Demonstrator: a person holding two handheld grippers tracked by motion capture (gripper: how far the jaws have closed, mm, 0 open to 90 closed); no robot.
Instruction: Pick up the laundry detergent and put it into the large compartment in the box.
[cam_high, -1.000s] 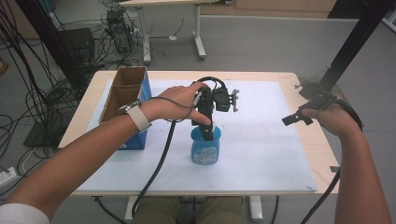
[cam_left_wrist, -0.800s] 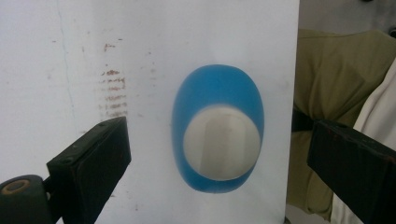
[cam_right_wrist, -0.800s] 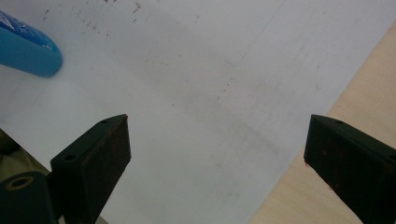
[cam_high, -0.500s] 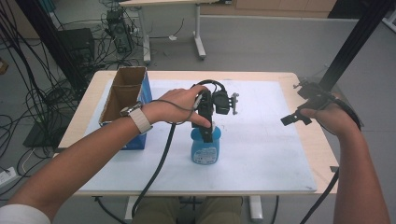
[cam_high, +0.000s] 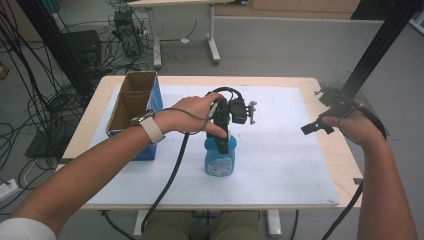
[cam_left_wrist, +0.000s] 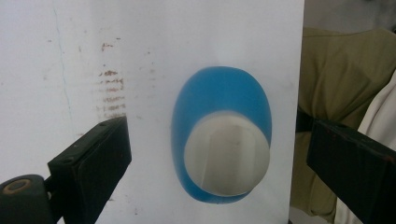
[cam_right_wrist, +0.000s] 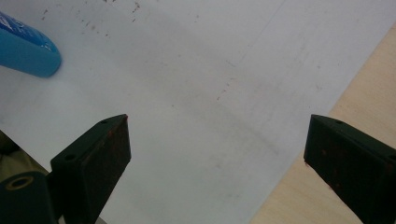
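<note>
Jaws spread wide, my left gripper (cam_left_wrist: 219, 186) is hovering over the blue bottle (cam_left_wrist: 222, 135); my right gripper (cam_right_wrist: 217, 177), at three o'clock, is gaping too.

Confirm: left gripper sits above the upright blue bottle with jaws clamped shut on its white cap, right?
Not quite. The left gripper is above the upright blue bottle, but its jaws are wide open on either side of the white cap, not touching it. The left gripper view shows this.
</note>
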